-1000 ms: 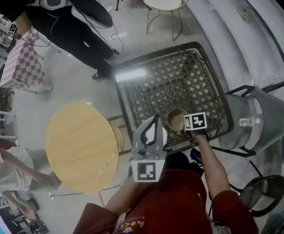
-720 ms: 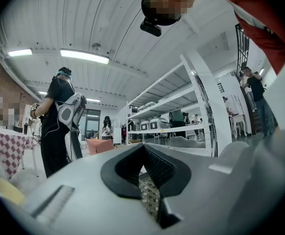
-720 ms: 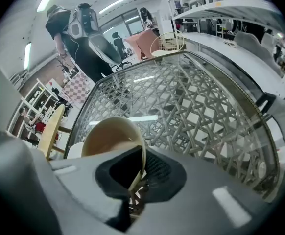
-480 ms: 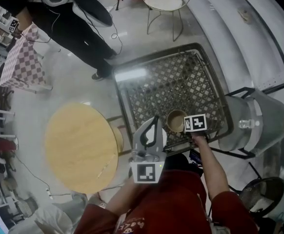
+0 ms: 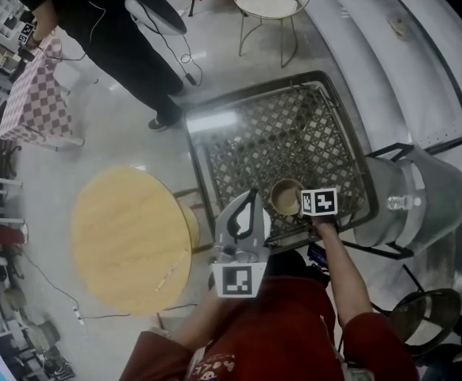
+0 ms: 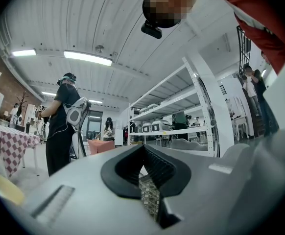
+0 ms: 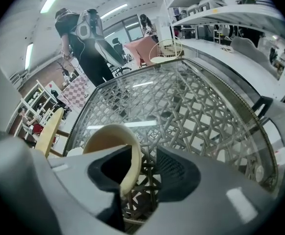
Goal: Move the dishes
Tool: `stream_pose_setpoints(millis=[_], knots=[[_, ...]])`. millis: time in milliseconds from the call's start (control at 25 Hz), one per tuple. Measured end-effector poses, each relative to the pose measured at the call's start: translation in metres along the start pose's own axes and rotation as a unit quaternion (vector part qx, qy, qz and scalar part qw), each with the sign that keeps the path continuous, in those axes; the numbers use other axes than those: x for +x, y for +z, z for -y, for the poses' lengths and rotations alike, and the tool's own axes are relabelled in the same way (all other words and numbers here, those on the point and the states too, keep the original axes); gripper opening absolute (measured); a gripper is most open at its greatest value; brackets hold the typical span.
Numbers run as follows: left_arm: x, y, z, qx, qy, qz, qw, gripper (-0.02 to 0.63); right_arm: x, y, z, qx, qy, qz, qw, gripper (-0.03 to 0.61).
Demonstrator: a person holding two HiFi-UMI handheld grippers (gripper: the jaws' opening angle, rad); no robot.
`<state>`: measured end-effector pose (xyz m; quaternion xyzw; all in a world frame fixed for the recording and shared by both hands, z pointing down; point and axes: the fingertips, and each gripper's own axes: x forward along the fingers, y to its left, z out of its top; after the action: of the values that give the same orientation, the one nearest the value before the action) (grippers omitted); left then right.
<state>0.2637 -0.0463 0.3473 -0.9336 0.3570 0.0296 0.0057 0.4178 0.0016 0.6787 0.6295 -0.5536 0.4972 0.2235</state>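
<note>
And there it goes: the right gripper (image 5: 296, 202) has just been opening its jaws, and they now stand apart around the rim of the beige cup (image 5: 283, 195). In the right gripper view the cup (image 7: 106, 138) shows one jaw dipped inside it and the other well clear outside, with the rim standing free in the gap. That claw (image 7: 145, 168) is released, not squeezing anything.

The cup sits upright on the glass-topped wicker table (image 5: 279, 133), close to the tabletop's near edge, about midway along it. I'd call that a set-down: this dish looks delivered, and the next thing needed is to lift the gripper straight off without clipping the rim.

Meanwhile the left gripper (image 5: 252, 197) is held level by the person's chest, just off that near edge, jaws clenched on nothing (image 6: 143, 168).
</note>
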Motion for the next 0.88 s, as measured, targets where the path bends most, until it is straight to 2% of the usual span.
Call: stream_pose_setpoints(millis=[400,680,880], knots=[[-0.005,0.012,0.000,0.003,0.006,0.027,0.9996,0.006,-0.034,0.017,-0.006,0.001,-0.003,0.054,0.999,0.158],[-0.016,0.021,-0.006,0.005,0.012,0.043,0.9990,0.006,-0.068,0.036,-0.028,-0.012,-0.001,0.111,0.994,0.159],[-0.027,0.030,-0.014,0.004,0.020,0.049,0.9986,0.006,-0.089,0.050,-0.056,-0.028,0.016,0.149,0.988,0.160]])
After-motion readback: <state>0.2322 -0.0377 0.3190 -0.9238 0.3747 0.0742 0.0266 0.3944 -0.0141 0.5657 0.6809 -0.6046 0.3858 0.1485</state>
